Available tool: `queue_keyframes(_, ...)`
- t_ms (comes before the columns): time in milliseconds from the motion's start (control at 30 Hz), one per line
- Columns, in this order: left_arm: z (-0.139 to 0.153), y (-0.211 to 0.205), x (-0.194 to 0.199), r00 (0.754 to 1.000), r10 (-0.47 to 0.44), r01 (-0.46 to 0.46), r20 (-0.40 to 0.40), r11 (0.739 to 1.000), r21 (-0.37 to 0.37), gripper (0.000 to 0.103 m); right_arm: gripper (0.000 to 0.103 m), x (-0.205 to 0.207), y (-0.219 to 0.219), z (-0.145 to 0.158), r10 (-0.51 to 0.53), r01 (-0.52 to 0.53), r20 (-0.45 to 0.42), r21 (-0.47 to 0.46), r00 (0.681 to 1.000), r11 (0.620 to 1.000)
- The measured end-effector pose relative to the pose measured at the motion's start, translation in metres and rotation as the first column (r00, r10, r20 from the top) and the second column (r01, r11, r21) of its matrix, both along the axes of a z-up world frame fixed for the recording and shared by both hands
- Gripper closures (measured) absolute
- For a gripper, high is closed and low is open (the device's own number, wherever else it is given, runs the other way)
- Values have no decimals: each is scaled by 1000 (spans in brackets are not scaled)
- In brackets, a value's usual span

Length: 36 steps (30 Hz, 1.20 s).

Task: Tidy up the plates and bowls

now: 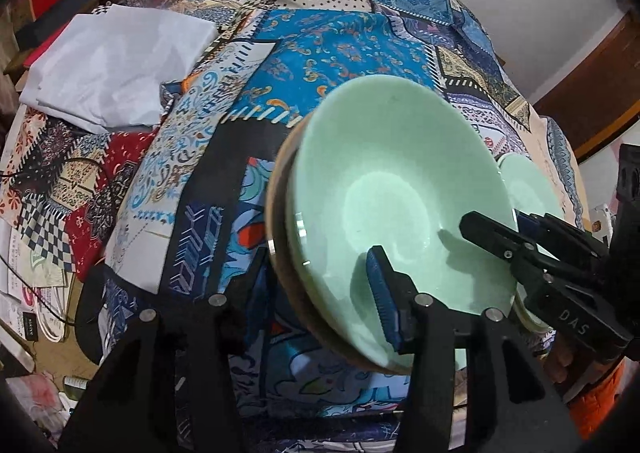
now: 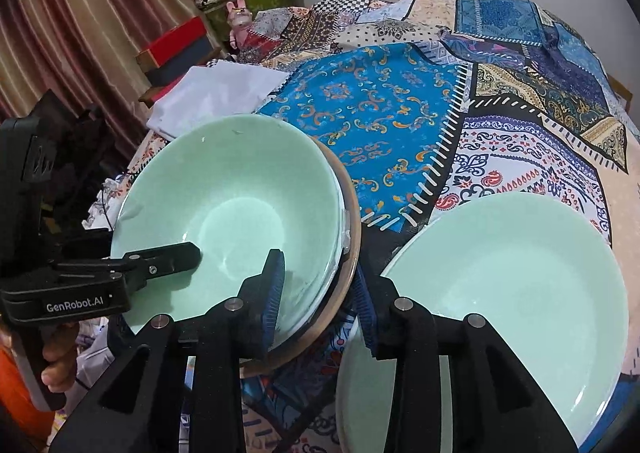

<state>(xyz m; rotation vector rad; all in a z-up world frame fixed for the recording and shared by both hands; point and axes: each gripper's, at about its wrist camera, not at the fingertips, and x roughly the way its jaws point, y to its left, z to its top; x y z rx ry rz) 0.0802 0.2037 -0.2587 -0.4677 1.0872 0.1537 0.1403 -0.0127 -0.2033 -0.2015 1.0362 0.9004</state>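
Note:
A stack of pale green bowls [image 1: 392,189] on a brown wooden-rimmed dish [image 1: 276,209] is held tilted above the patchwork cloth. My left gripper [image 1: 320,285] straddles the stack's near rim, one finger inside the top bowl, the other outside. My right gripper [image 2: 320,285] straddles the opposite rim of the same stack [image 2: 224,221], one pad inside, one outside. Each gripper shows in the other's view, with a finger in the bowl [image 1: 492,237] [image 2: 168,257]. A green plate [image 2: 508,293] lies flat on the cloth at the right; part of it shows in the left wrist view [image 1: 528,189].
A folded white cloth [image 1: 116,61] lies at the table's far left. A pink rabbit figure [image 2: 239,19] and boxes [image 2: 176,45] stand beyond the table's far-left edge. Papers and cables [image 1: 36,293] lie below the table's left edge.

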Motion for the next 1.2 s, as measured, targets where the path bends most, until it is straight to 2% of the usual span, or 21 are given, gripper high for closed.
queue_keyframes(167, 3, -5, 4, 1000, 5, -5, -9, 1000, 12, 58, 70, -3, 1, 1, -6, 6, 25, -1, 1000, 1000)
queue_keyframes(267, 4, -5, 5, 1000, 19, -19, -22, 1000, 12, 58, 71, -1, -1, 2, -19, 19, 11, 17, 1000, 1000)
queue_keyframes(433, 12, -12, 8, 999, 23, -21, -22, 997, 78, 58, 72, 1, -2, 2, -36, 36, 2, 24, 999, 999)
queue_keyframes(600, 18, -15, 9, 999, 30, -28, -17, 994, 103, 58, 72, 2, -5, 4, -46, 46, -10, 40, 999, 998)
queue_keyframes(833, 38, -22, 10, 999, 24, -26, 22, 992, 124, 58, 72, 2, -14, 19, -69, 69, 5, 81, 998, 994)
queue_keyframes(1200, 82, -52, 17, 993, -32, 14, 114, 988, 155, 58, 72, 5, -50, 61, -140, 127, 72, 157, 987, 979)
